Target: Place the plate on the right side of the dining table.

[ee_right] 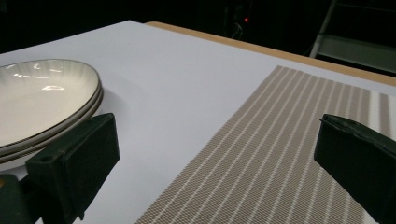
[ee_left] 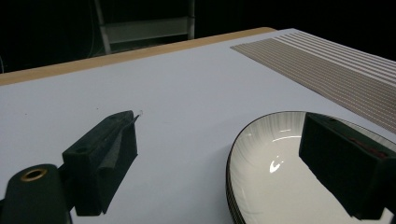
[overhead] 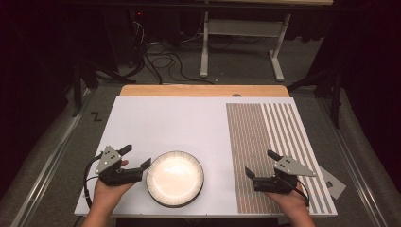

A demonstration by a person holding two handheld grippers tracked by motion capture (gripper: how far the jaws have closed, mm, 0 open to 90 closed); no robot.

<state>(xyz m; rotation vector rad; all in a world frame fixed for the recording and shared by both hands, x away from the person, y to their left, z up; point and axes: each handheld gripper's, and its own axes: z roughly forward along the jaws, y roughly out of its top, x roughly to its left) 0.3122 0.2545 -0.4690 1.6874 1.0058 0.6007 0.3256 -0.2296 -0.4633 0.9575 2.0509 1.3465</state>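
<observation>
1. The stacked plates [overhead: 175,178] are sitting just to the right of the left claw [overhead: 138,158], whose right jaw is hanging over their rim, so they are blocking that side.
2. Bare white surface [overhead: 170,123] is lying open ahead of the left claw and to its left.
3. Between the plates and the right claw [overhead: 261,164], a strip of bare surface is staying clear.
4. The striped placemat [overhead: 265,151] is lying flat under and ahead of the right claw, not raising any barrier.
5. Both claws are standing wide apart with nothing between the jaws.
</observation>
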